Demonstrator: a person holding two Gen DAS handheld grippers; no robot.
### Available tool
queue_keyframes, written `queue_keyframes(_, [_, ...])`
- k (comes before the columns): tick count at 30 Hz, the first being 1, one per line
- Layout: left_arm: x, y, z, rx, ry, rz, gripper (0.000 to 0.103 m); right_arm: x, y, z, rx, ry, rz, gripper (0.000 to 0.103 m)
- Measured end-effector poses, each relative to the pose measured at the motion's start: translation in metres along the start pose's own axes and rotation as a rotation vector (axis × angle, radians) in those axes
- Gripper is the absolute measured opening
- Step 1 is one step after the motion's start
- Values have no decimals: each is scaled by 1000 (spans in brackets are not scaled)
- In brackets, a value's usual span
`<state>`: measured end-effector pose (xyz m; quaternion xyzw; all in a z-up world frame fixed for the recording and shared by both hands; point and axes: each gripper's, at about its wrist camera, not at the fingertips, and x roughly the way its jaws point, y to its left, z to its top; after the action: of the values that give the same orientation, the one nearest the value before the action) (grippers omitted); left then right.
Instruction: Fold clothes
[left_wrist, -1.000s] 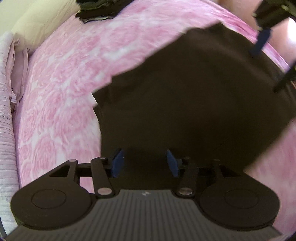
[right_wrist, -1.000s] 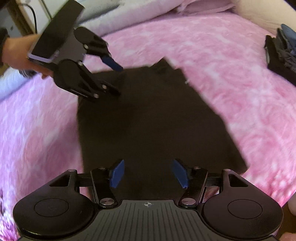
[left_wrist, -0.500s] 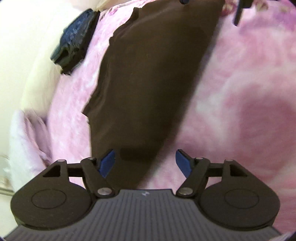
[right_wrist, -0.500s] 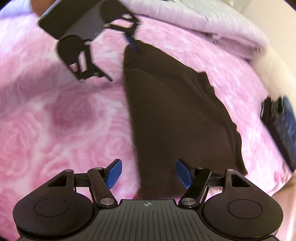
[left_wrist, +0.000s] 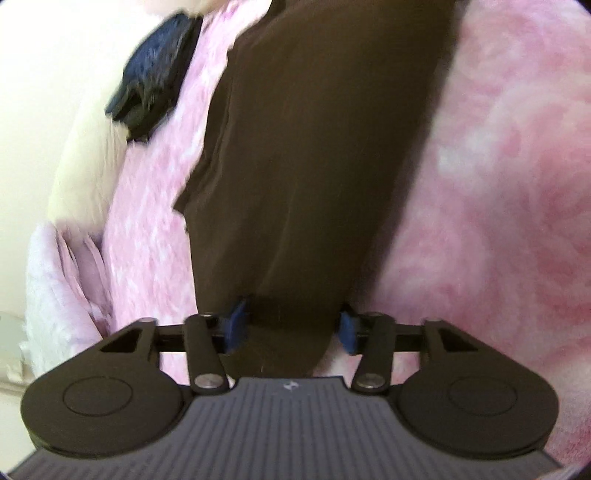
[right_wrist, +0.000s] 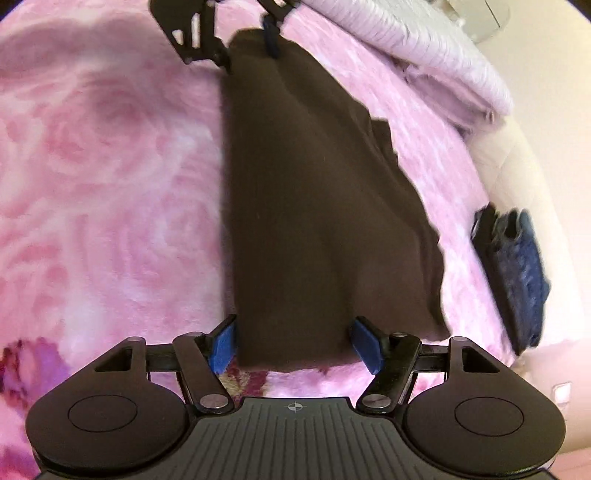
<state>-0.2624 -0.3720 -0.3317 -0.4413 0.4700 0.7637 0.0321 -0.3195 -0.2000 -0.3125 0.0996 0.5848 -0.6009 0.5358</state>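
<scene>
A dark brown garment (left_wrist: 314, 155) lies flat in a long strip on the pink rose-patterned blanket (left_wrist: 509, 184). My left gripper (left_wrist: 291, 326) is open at one narrow end of it, a blue finger on either side of the cloth. At the opposite end my right gripper (right_wrist: 293, 343) is open too, and the garment (right_wrist: 306, 206) has its edge between the blue pads. The left gripper (right_wrist: 247, 48) also shows at the top of the right wrist view, straddling the far end. Neither pair of pads presses on the cloth.
A folded stack of dark blue clothes (left_wrist: 155, 77) (right_wrist: 517, 273) sits near the blanket's edge beside a cream cushion (left_wrist: 85, 177). A lilac quilt and pillows (right_wrist: 424, 48) lie at the head of the bed. Bare blanket (right_wrist: 92, 184) spreads along the garment's other side.
Both grippers swung round and came down low at opposite ends of the garment. Each open pair of fingers now straddles an end. The garment itself lies where it was.
</scene>
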Motion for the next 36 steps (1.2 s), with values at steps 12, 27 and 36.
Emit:
queue_keyframes(12, [21, 1, 11, 117, -3, 80, 32, 32, 13, 19, -97, -91, -140, 68])
queue_keyframes(27, [-7, -19, 54, 119, -9, 35, 39, 14, -17, -28, -136, -25, -131, 32])
queue_keyframes(36, [17, -30, 68, 139, 49, 42, 17, 37, -12, -36, -146, -49, -179, 46])
